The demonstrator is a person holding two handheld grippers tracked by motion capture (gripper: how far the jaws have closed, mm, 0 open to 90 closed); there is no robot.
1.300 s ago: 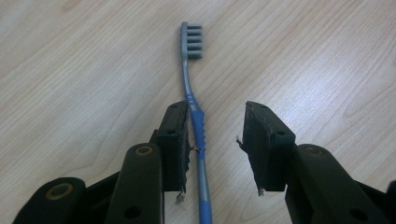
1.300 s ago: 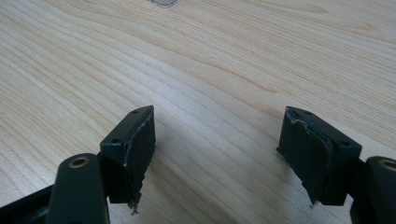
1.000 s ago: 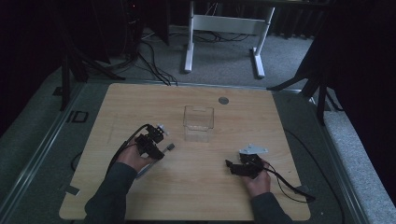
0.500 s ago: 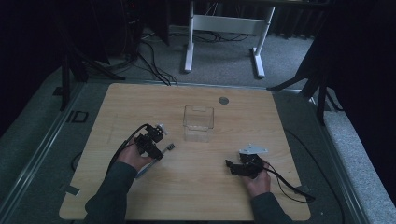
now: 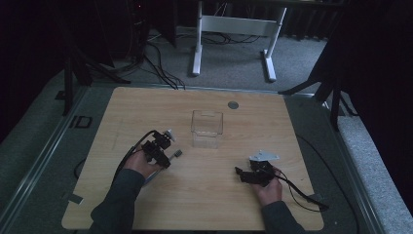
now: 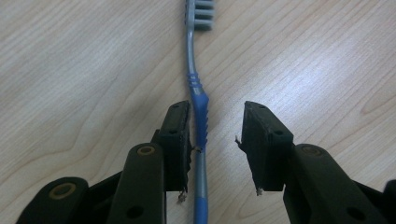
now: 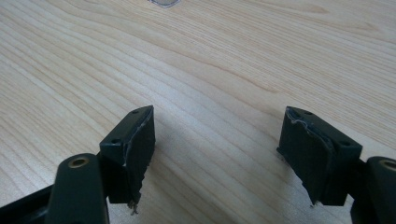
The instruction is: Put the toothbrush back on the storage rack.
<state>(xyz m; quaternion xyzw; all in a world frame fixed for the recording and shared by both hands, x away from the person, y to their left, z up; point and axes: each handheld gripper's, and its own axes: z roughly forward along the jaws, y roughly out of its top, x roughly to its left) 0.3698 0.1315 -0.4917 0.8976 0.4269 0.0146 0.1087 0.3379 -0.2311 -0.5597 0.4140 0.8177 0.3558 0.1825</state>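
A pale wood-grain table [image 5: 204, 195] stands on grey carpet in a dim room, a white metal frame [image 5: 234, 29] behind it. A clear square plastic container [image 5: 207, 127] stands near the middle. The left gripper [image 6: 212, 140] straddles a blue-and-grey toothbrush [image 6: 201, 116] lying flat (handle against one jaw, the other jaw apart). The right gripper [image 7: 217, 154] rests wide open and holds nothing.

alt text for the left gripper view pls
A blue-and-grey toothbrush lies on the wooden table between the open jaws of the left gripper, closer to the left-hand jaw, its bristled head pointing away at the top edge.
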